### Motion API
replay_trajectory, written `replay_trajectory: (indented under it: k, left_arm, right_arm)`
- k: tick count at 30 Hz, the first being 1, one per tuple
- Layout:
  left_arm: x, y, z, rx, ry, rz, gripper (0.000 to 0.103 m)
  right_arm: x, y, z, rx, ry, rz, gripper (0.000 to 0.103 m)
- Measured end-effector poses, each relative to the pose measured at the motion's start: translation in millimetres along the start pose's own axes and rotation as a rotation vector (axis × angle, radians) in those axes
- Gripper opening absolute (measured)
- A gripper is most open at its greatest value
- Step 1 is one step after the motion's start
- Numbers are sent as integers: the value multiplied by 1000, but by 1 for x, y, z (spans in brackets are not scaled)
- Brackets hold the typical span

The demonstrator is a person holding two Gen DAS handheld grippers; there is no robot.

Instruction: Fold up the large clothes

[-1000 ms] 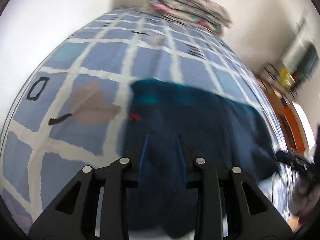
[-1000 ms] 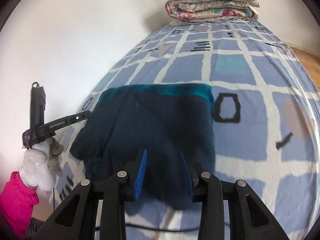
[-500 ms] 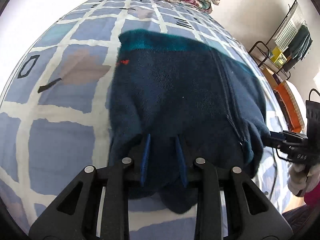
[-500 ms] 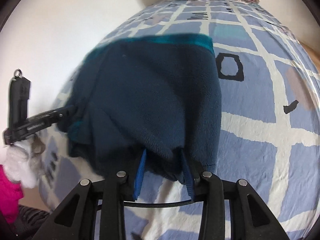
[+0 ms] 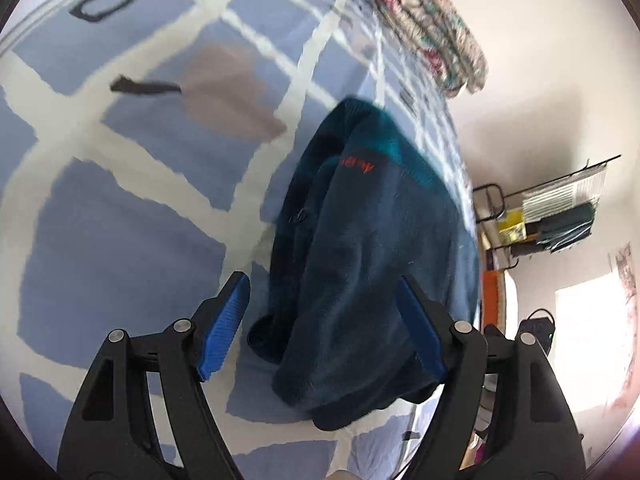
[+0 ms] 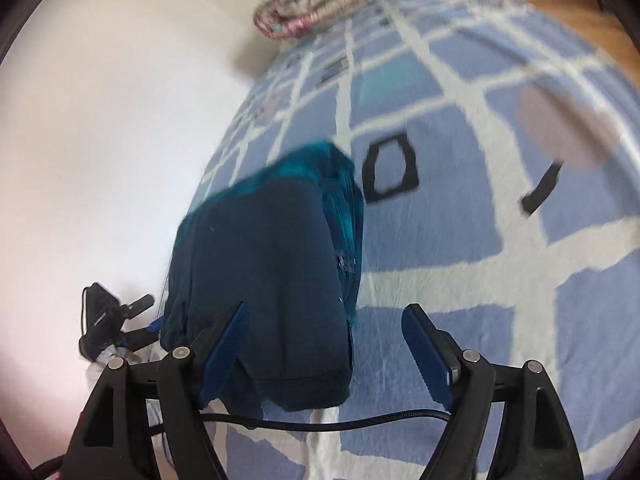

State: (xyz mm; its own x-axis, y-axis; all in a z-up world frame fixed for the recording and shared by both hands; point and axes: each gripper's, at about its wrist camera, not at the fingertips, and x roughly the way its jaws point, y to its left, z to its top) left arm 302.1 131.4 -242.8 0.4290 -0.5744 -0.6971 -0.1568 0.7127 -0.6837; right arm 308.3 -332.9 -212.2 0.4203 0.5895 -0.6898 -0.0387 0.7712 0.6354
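A navy fleece jacket (image 5: pixel 360 264) with a teal collar and small red lettering lies folded in a thick bundle on the blue-and-white checked bed sheet (image 5: pixel 120 240). My left gripper (image 5: pixel 322 324) is low over its near end, jaws opening wide. The fleece lies loose between the blue pads (image 5: pixel 224 320). In the right wrist view the same fleece (image 6: pixel 272 272) sits left of centre. My right gripper (image 6: pixel 326 348) is opening too, with the bundle's near corner between its jaws and the pads (image 6: pixel 428 352) not pressing it. The left gripper (image 6: pixel 108 320) shows at the bed's left edge.
A folded floral quilt (image 5: pixel 432 28) (image 6: pixel 340 4) lies at the far end of the bed. A white wall (image 6: pixel 100 120) runs along one side. A black rack (image 5: pixel 560 208) with hanging items and an orange object (image 5: pixel 490 300) stand beyond the other side. A black cable (image 6: pixel 320 426) crosses under the right gripper.
Both grippers were shut on the fleece's near edge and now stand wide apart, the fabric released. The fleece has settled into a narrower folded bundle. Both views have rolled and dropped closer.
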Motion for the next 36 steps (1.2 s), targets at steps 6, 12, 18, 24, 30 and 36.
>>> replay_trajectory:
  k: [6,12,18,24,30,36]
  left_arm:
    - [30,-2,-1,-28,61,-14,77]
    - [45,-8,-6,-7,41,25,77]
    - [45,-19,-10,59,23,61,52]
    - [33,-45,-17,173,-34,147,34]
    - [10,-61,-20,225,-90,155,28]
    - [-17,-65,-11,232,-131,135,25]
  right_arm:
    - [33,1,-4,11,66,42,82]
    - [54,9,-6,14,85,73,80]
    - [62,21,-4,-22,91,61,52]
    - [55,51,-5,-141,59,-43,32]
    - [38,95,-7,-312,-9,-169,28]
    - [25,122,-1,-364,-60,-187,26]
